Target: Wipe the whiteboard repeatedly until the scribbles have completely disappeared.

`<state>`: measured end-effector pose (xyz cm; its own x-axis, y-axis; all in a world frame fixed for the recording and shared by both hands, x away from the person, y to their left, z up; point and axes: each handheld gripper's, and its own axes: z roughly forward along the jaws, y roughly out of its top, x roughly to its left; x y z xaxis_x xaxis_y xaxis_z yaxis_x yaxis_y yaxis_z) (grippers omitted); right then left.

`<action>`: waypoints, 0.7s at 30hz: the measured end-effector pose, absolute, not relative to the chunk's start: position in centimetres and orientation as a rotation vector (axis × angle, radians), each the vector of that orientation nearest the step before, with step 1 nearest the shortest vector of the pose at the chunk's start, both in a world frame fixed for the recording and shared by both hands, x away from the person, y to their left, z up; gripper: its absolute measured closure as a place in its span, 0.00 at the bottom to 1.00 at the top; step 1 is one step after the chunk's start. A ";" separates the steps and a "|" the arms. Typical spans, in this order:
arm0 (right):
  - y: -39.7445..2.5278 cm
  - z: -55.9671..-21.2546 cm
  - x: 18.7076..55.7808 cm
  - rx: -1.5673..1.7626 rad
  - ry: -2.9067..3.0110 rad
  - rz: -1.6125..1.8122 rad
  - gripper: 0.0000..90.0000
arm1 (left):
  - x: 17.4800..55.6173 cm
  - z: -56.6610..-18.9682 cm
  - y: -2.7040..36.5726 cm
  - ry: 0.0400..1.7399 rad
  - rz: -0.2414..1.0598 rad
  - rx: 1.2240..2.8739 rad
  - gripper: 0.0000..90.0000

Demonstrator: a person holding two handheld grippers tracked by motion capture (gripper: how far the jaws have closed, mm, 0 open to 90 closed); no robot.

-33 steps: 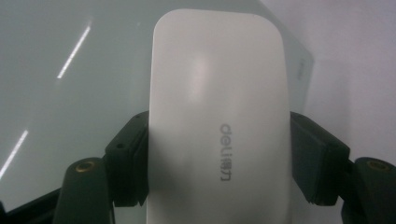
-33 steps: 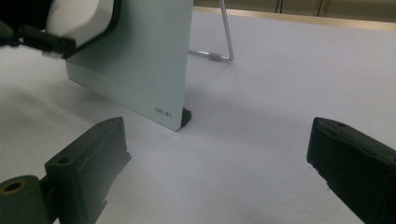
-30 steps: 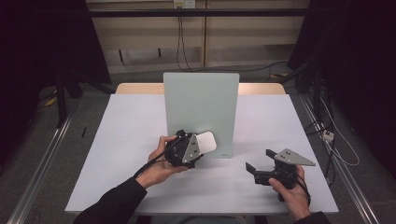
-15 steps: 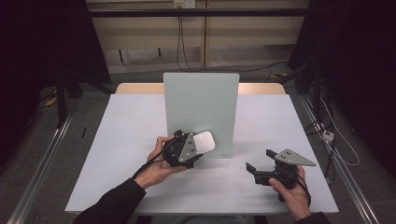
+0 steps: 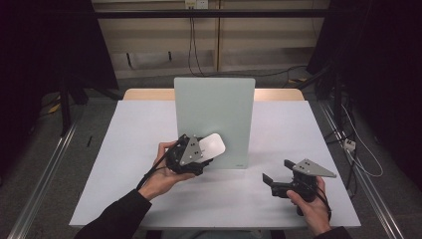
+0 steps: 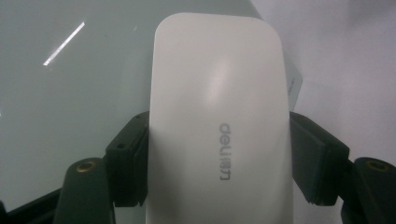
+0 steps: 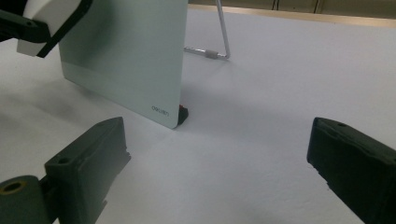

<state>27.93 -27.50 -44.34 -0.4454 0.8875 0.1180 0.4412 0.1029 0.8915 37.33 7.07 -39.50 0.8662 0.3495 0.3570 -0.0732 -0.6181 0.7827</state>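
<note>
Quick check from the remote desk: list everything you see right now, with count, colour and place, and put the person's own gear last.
White eraser block: one, white with grey lettering, clamped in the left gripper, against the board's face.
Standing board: one, pale green, upright mid-table on a wire prop.
Table: one, white top.
Left gripper: one, black, shut on the block, in front of the board's lower left.
Right gripper: one, black, jaws apart and bare, low at the table's right front.

One white eraser (image 6: 217,126), one upright glass board (image 5: 215,107), two grippers.
</note>
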 end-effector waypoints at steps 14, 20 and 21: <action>-27.5 -44.3 27.9 1.294 1.934 1.305 0.05 | 37.2 -37.8 9.4 0.310 0.440 2.081 0.34; -27.6 -44.3 27.8 1.291 1.932 1.306 0.05 | 36.6 -38.0 9.9 0.316 0.403 2.101 0.34; -27.6 -44.3 27.8 1.290 1.932 1.306 0.05 | 36.5 -38.0 10.0 0.322 0.396 2.105 0.34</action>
<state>27.76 -27.56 -44.29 -0.4465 0.8873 0.1153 0.4378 0.1042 0.8930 36.51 10.01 -37.98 0.9134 0.3767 0.1541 0.0740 -0.5260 0.8473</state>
